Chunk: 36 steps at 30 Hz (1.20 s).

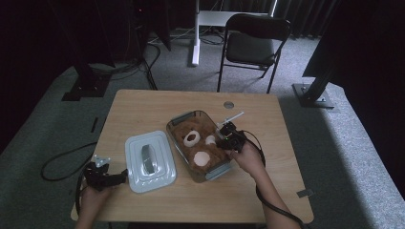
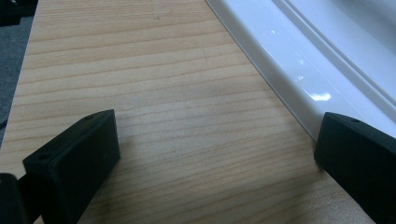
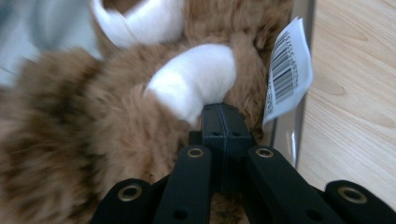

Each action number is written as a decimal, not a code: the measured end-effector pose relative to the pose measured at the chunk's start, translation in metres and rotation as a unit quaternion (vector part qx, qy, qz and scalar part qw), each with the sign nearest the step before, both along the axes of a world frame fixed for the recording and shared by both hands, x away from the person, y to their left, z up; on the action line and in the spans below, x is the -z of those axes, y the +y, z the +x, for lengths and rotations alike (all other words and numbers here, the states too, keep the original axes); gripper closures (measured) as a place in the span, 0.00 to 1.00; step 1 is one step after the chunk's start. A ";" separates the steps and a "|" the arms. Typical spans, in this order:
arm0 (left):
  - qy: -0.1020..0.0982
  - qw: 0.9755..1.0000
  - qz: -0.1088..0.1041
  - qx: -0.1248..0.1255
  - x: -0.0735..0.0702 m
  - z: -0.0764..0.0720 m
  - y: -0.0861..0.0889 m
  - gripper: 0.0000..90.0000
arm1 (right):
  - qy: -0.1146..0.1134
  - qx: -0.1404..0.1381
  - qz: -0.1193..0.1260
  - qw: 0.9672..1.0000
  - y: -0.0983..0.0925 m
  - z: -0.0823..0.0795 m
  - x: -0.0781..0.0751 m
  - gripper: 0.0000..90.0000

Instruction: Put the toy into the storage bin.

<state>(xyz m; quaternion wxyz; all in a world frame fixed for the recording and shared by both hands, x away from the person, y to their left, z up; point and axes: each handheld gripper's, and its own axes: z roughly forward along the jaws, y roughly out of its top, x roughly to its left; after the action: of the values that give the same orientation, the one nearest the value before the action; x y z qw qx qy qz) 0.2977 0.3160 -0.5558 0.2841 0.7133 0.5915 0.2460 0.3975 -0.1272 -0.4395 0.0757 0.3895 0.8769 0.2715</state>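
A brown plush bear [image 1: 196, 140] with white patches lies in a clear glass container [image 1: 184, 117] at the middle of the wooden table. My right gripper [image 1: 223, 138] is over the container's right side. In the right gripper view its jaws are shut together [image 3: 224, 112], tips against the brown fur [image 3: 93, 121] just under a white paw [image 3: 196, 79], with nothing visibly pinched. A barcode tag [image 3: 287, 70] hangs by the container wall [image 3: 285, 135]. The pale lid [image 1: 150, 162] lies flat to the container's left. My left gripper [image 1: 122, 176] rests open [image 2: 215, 149] on the table beside the lid's rim [image 2: 327, 56].
A small round grey disc [image 1: 229, 104] sits near the table's far edge. A black folding chair [image 1: 255, 40] stands beyond the table. A cable loops on the carpet at the left [image 1: 62, 160]. Bare wood [image 1: 258, 191] lies in front of the container.
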 end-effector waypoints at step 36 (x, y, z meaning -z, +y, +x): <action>0.000 1.000 0.000 0.000 0.000 0.000 0.000 0.01 | -0.074 -0.021 0.207 0.975 -0.038 -0.059 -0.072 0.34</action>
<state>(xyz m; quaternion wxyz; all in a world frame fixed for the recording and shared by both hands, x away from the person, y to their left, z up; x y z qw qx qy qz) 0.2977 0.3160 -0.5558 0.2843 0.7131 0.5918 0.2458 0.3384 -0.1652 -0.3678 0.0524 0.3572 0.8015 0.4767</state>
